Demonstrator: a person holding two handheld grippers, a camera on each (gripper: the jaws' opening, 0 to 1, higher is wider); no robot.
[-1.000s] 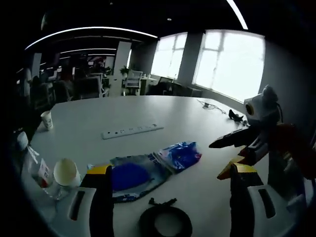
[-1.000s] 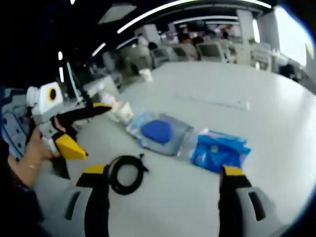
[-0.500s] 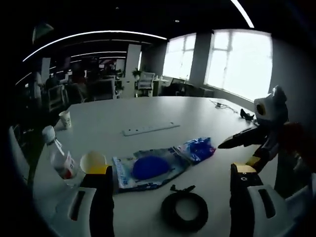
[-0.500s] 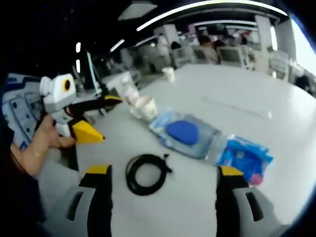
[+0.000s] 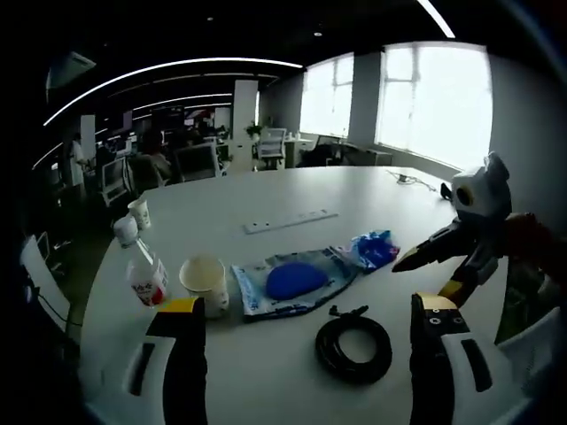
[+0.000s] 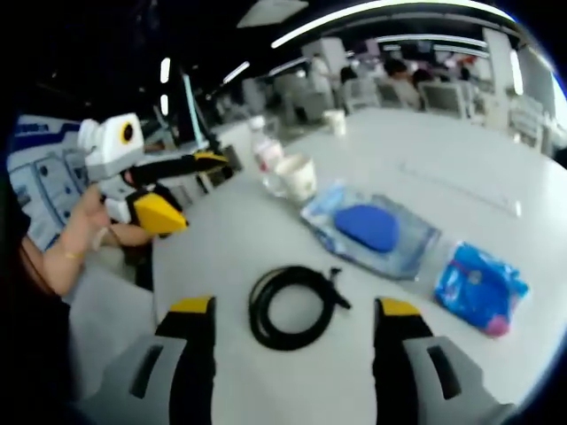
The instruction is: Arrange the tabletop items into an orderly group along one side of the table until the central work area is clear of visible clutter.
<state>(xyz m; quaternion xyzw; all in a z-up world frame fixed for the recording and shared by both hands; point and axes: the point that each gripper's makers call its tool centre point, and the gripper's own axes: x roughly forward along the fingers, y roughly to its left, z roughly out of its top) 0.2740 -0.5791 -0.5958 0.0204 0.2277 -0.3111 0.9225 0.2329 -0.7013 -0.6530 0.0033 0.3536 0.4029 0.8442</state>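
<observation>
Clutter is sitting mid-counter [image 5: 292, 190]: coiled black cable [image 5: 355, 348], clear pouch with blue pad [image 5: 292, 282], blue packet [image 5: 375, 250], paper cup [image 5: 203, 279], water bottle [image 5: 142, 270], power strip [image 5: 291, 221]. Left gripper [image 5: 301, 367] and right gripper [image 6: 297, 350] are both hovering with jaws wide apart, holding nothing. Cable is lying nearest, between the right jaws' line of sight.

Judgement: cable first. Right gripper should be descending squarely over one side of the coil, pinching several loops together so it is not unwinding, then carrying it to the cup-and-bottle edge. Pouch looks floppy; pinch at a corner.
</observation>
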